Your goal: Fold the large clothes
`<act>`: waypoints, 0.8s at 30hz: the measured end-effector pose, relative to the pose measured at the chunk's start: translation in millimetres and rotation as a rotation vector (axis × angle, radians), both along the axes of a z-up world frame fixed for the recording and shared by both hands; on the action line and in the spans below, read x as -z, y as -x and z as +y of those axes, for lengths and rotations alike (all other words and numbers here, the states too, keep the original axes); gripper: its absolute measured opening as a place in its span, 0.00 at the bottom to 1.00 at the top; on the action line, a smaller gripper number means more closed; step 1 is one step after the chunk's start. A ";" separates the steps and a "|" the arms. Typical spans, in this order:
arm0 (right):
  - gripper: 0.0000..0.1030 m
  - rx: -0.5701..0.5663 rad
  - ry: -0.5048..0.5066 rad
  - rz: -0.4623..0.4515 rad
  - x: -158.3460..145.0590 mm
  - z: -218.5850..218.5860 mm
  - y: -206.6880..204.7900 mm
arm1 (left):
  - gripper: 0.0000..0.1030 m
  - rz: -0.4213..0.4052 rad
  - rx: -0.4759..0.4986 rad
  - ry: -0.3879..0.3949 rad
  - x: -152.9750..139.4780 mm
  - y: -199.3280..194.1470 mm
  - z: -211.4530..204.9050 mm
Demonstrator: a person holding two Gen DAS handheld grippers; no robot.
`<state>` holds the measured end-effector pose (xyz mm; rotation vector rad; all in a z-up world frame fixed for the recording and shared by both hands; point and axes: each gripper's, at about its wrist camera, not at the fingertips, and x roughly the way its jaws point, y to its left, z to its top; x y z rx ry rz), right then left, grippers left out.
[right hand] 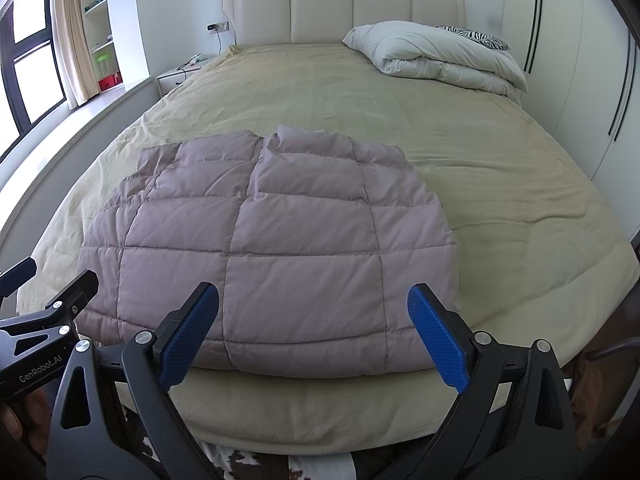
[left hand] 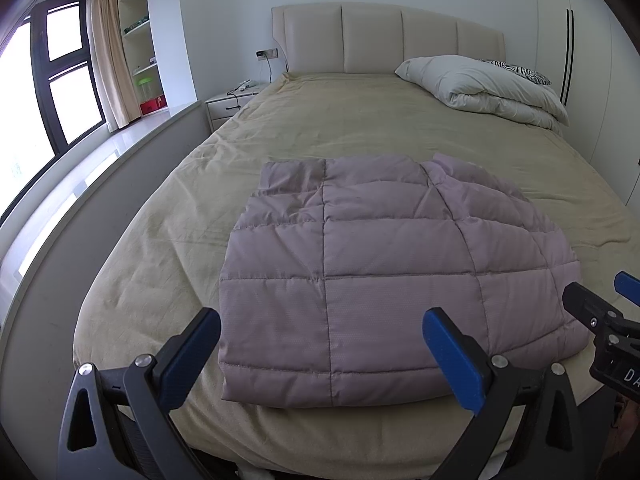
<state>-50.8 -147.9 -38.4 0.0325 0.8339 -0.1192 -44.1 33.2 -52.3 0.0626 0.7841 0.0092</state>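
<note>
While both of our tools hang just off the foot of the bed [left hand: 168, 216], the mauve quilted jacket [left hand: 384, 280] lies flat on the tan cover straight ahead of them, near the foot edge and well apart from the white pillow [left hand: 484, 84] at the headboard end. Our left gripper [left hand: 320, 360] has its blue pads spread wide with nothing between them, and our right gripper [right hand: 312, 336] is likewise wide apart and empty; neither touches the cloth.

What the next move turns on, we judge, is the garment's lie. It looks already folded into a rough rectangle, its longer run going away from us toward the headboard, its near hem running across in front of both tools. From the left wrist view the near hem sits between the left fingers, with the left near corner closest to that tool; from the right wrist view the right near corner sits just ahead of the right tool. So each hand has its own corner, about equally near.

We see no container here; the bed alone bears the jacket.
</note>
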 end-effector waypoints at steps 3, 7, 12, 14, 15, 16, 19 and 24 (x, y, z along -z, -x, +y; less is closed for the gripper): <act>0.94 -0.001 -0.001 0.002 0.6 0.0 -0.2 | 1.00 -0.001 0.000 0.000 -0.1 0.1 -0.2; 0.94 -0.004 0.001 0.005 2.5 0.3 -0.7 | 1.00 0.000 0.000 0.000 -0.2 -0.1 0.2; 0.94 -0.004 0.001 0.006 3.1 0.5 -0.8 | 1.00 0.000 0.000 0.000 -0.2 -0.1 -0.1; 0.94 -0.004 0.001 0.006 2.9 0.6 -0.7 | 1.00 -0.001 0.000 0.001 -0.3 0.0 0.0; 0.94 -0.005 0.001 0.007 2.9 0.6 -0.7 | 1.00 -0.001 0.000 0.000 -0.3 0.0 0.0; 0.94 -0.005 0.000 0.007 3.1 0.5 -0.8 | 1.00 0.000 -0.001 0.000 -0.1 -0.1 -0.1; 0.94 -0.004 0.002 0.007 3.8 1.4 -0.6 | 1.00 0.000 0.001 0.000 -0.3 -0.3 0.5; 0.94 -0.004 0.002 0.008 3.9 1.4 -0.7 | 1.00 0.001 0.003 0.001 0.2 -0.1 0.0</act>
